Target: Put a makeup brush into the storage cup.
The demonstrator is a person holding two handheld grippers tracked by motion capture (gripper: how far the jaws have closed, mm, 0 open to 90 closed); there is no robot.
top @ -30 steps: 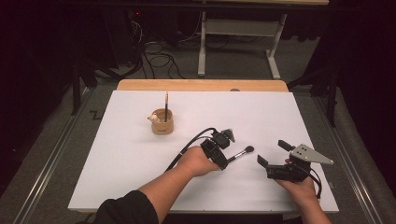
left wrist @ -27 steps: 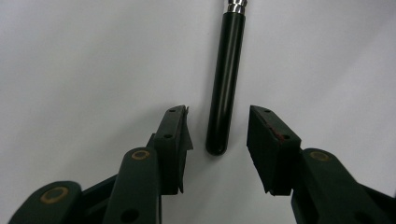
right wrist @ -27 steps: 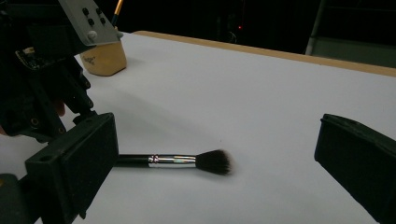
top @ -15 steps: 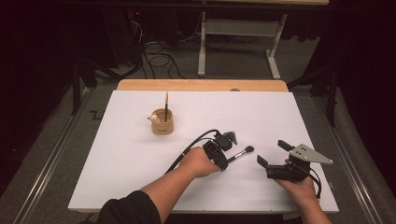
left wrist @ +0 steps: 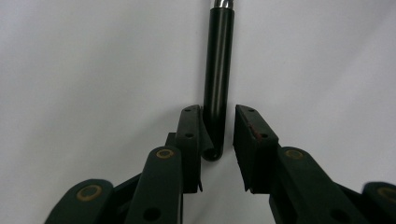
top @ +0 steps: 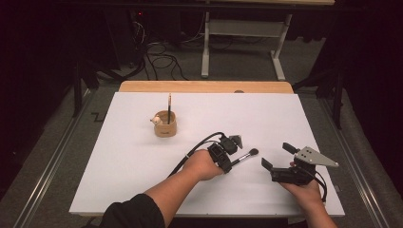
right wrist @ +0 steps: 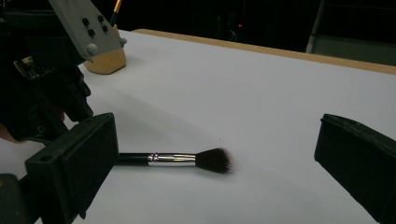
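Observation:
A black-handled makeup brush (top: 246, 155) lies on the white table top (top: 142, 166), its bristles toward the right. My left gripper (top: 232, 156) is down at the handle end. In the left gripper view the handle (left wrist: 219, 60) runs between the left gripper's (left wrist: 218, 114) pads. Its jaws have just been closing. One pad touches the handle and a gap remains on the other side. My right gripper (top: 276, 156) hovers to the right of the brush, jaws wide open and empty. In the right gripper view the brush (right wrist: 187, 159) lies ahead between the right gripper's (right wrist: 219, 135) jaws.
A round wooden cup (top: 165, 124) stands at the back left with a pencil-like stick (top: 169, 107) upright in it. A wooden strip (top: 204, 86) runs along the table's far edge. Cables and a metal frame lie on the floor beyond.

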